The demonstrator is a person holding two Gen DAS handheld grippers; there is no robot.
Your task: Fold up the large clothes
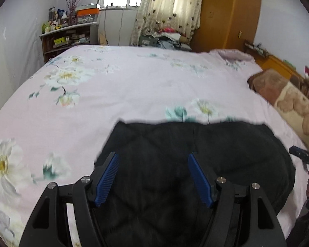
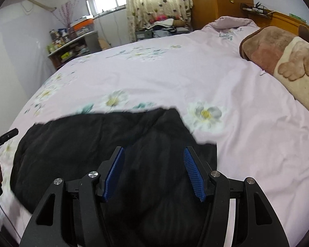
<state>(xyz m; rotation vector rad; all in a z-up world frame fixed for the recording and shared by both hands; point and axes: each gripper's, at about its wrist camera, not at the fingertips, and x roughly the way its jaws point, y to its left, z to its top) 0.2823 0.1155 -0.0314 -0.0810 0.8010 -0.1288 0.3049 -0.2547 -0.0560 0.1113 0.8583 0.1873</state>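
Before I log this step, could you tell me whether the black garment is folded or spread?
Folded, apparently: the garment lies as a compact, thick block on the bed.

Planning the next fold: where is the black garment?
In both views the black garment lies on the near part of the bed, under both open grippers.

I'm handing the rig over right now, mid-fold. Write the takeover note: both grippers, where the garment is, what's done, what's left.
Left gripper: open, nothing between its fingers, over the left part of the black garment.
Right gripper: open, nothing held, over the garment's right part.
Garment: dark, quilted-looking, lying on the near side of the floral bedsheet, bunched rather than flat; which piece of clothing it is I cannot tell.
Done: garment is on the bed; no neat fold visible.
Left: likely spread it, grip the edges, fold. Brown blanket lies to the right, apart from the garment.
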